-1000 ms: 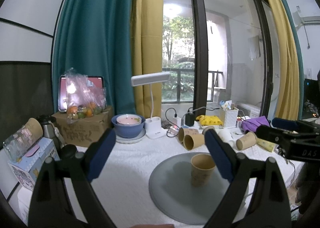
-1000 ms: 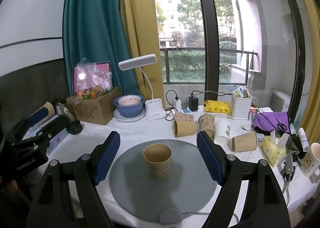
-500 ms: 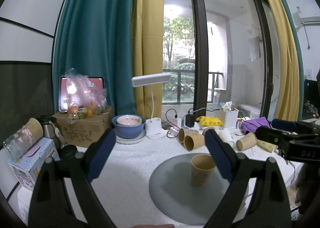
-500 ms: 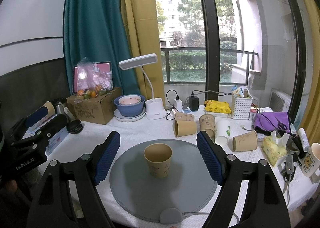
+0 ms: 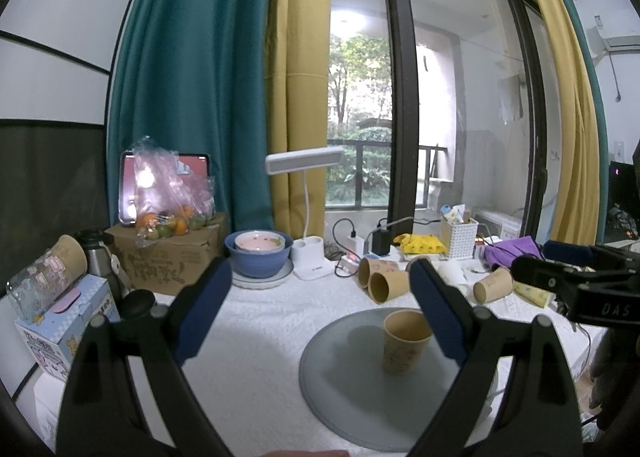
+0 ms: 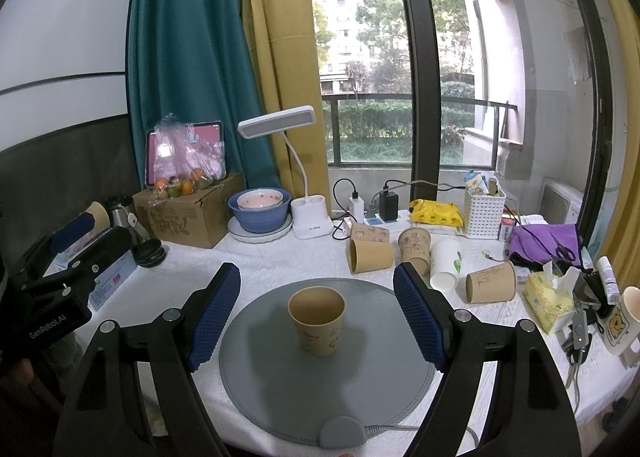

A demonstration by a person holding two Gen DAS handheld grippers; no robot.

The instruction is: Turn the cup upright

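Note:
A brown paper cup [image 6: 317, 320] stands upright, mouth up, near the middle of a round grey mat [image 6: 332, 389]. It also shows in the left wrist view [image 5: 404, 341] on the mat [image 5: 344, 385]. My right gripper [image 6: 318, 311] is open and empty, held back from the cup, which sits between its fingers in view. My left gripper [image 5: 320, 311] is open and empty, to the left of the cup and apart from it. The right gripper's body shows at the right edge of the left wrist view [image 5: 580, 289].
Several more paper cups [image 6: 370, 255] lie or stand behind the mat. A white desk lamp [image 6: 310, 217], blue bowl [image 6: 260, 211], cardboard box with fruit [image 6: 188, 213], white basket [image 6: 484, 213] and power strip line the back. A tissue pack [image 6: 548, 297] and mug [image 6: 624, 321] sit right.

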